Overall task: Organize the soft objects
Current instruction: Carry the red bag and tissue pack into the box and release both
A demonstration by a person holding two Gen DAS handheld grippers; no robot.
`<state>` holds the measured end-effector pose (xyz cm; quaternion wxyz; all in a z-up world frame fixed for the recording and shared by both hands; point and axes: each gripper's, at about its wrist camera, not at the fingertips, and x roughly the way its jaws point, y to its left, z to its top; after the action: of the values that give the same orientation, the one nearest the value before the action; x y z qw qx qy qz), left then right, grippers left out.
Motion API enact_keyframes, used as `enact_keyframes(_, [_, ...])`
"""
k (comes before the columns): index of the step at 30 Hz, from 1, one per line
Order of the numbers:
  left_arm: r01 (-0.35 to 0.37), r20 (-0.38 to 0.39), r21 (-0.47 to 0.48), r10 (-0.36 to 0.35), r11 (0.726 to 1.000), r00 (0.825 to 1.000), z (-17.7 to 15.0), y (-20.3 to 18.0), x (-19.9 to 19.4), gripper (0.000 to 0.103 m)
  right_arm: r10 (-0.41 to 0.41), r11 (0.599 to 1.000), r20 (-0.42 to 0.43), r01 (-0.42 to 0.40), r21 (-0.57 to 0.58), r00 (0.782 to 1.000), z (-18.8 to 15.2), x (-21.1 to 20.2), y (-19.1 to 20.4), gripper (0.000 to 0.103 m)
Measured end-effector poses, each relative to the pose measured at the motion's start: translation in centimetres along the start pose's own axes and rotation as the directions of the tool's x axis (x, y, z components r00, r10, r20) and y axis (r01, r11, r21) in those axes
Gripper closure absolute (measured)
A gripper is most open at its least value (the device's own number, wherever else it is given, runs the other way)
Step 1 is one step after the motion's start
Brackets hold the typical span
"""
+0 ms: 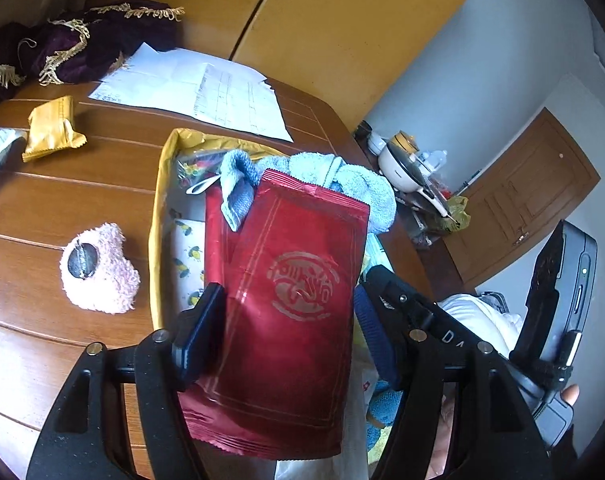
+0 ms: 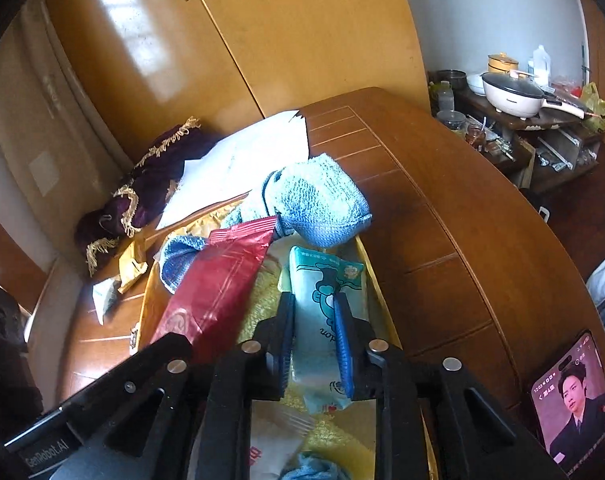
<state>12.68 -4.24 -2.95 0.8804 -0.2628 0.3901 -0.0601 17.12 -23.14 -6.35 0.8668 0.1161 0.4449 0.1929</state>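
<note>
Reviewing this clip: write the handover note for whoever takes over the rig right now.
Left gripper: shut on red pouch, held over the yellow box.
Right gripper: shut on teal tissue pack, inside the box.
Done: blue towel sits in the box.
Left: release both items; the pink fluffy item and gold packet lie on the table.

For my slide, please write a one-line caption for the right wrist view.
Right gripper shut on a tissue pack over the yellow box, beside a red pouch and a blue towel.
</note>
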Motion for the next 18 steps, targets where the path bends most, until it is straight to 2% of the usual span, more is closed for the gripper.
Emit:
enact_keyframes(1, [0.015, -0.001, -0.009, -0.015, 1.0, 1.0, 0.1, 0.2, -0.2, 0.035, 0.01, 1.0, 0.002, -0.01, 0.008, 1.0, 0.0, 0.0, -0.1, 0.071])
enact_keyframes(3, [0.055, 0.009, -0.033, -0.055, 0.998, 0.998, 0.3, 0.7, -0.6, 0.03, 0.012, 1.0, -0.004, -0.012, 0.02, 1.0, 0.0, 0.2, -0.5, 0.066])
enact_keyframes(6, [0.015, 0.035, -0.055, -0.013, 0.998, 0.999, 0.5, 1.1, -0.7, 0.027, -0.026, 0.998, -0.022, 0.027, 0.049, 0.999, -0.1, 0.6, -0.9, 0.066])
enact_keyframes(8, [-0.016, 0.044, -0.03, 0.017, 0.999, 0.999, 0.4, 0.9, -0.5, 0.027, -0.046, 0.997, -0.023, 0.047, 0.067, 0.999, -0.3, 0.5, -1.2, 0.067])
enact_keyframes(11, [-0.063, 0.06, 0.03, 0.061, 0.998, 0.996, 0.0, -0.1, -0.3, 0.027, -0.019, 0.996, -0.048, 0.024, 0.091, 0.999, -0.6, 0.7, -2.0, 0.067])
enact_keyframes(13, [-0.058, 0.054, 0.055, 0.055, 0.997, 0.997, -0.1, -0.3, -0.1, 0.026, -0.023, 0.992, -0.047, 0.028, 0.12, 0.999, -0.7, 0.5, -2.6, 0.069])
enact_keyframes(18, [-0.027, 0.057, 0.029, 0.025, 0.999, 0.998, 0.3, 0.4, 0.0, 0.027, -0.089, 0.988, -0.036, 0.093, 0.123, 0.995, -1.5, 0.0, -2.4, 0.07])
